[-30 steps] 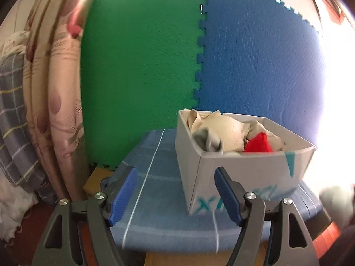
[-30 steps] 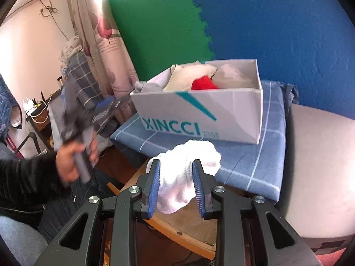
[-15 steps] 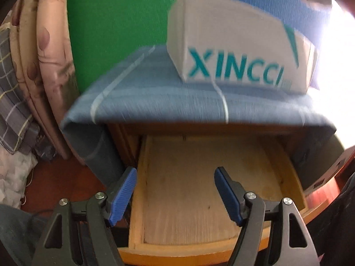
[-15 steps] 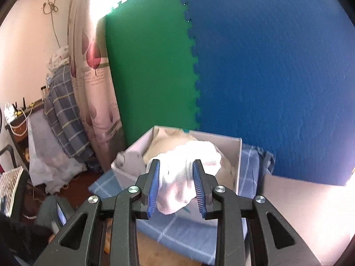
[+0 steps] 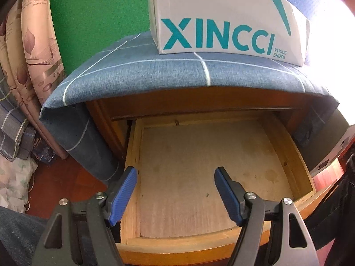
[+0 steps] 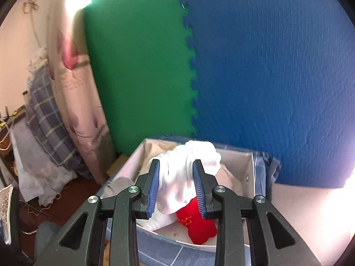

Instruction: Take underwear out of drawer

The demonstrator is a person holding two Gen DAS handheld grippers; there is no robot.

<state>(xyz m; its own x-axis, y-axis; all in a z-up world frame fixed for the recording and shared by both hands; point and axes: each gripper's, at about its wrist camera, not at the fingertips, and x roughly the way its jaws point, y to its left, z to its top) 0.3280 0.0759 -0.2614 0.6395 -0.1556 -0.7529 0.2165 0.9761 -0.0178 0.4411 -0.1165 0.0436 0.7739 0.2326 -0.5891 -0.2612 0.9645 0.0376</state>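
The wooden drawer stands pulled out under the blue checked cloth; its plywood floor is bare. My left gripper is open and empty just above the drawer's front part. My right gripper is shut on white underwear and holds it above the white XINCCI shoe box. The box also shows in the left wrist view, on the cloth. In the box lie a red garment and pale clothes.
Green and blue foam mats cover the wall behind. A floral curtain and plaid bedding are at the left. Red floor shows left of the cabinet.
My left gripper has tilted down from the box to the open drawer and moved closer. My right gripper has carried the white underwear up and over the box.
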